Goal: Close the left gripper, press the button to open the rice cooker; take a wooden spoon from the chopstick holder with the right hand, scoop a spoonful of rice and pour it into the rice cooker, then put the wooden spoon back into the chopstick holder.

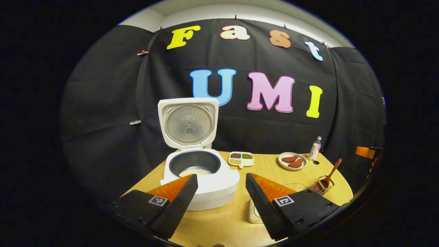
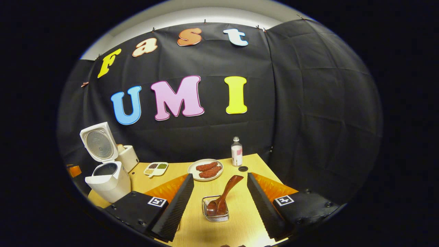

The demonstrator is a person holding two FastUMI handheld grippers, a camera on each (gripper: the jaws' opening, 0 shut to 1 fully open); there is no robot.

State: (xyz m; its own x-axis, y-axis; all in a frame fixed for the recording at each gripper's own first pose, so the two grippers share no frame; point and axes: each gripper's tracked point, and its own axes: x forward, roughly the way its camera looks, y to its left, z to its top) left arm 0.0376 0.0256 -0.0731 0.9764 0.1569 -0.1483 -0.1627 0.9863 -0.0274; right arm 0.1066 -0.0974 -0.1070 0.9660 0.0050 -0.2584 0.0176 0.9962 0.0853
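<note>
A: What is nearest in the left gripper view?
B: The left gripper, its fingers wide apart and holding nothing. Just beyond them the rice cooker stands on the counter, with the lid raised upright and some white rice in the inner pot.

A: And in the right gripper view?
B: The right gripper has its fingers apart too, with nothing between them. The chopstick holder, a wire basket, stands on the counter between the fingers. The wooden spoon is in it, bowl down, with the handle leaning up and to the right.

A: What is farther away?
B: A plate with two reddish pieces, a divided dish of grains and a small bottle near the black cloth. The rice cooker is well apart, at the left
</note>
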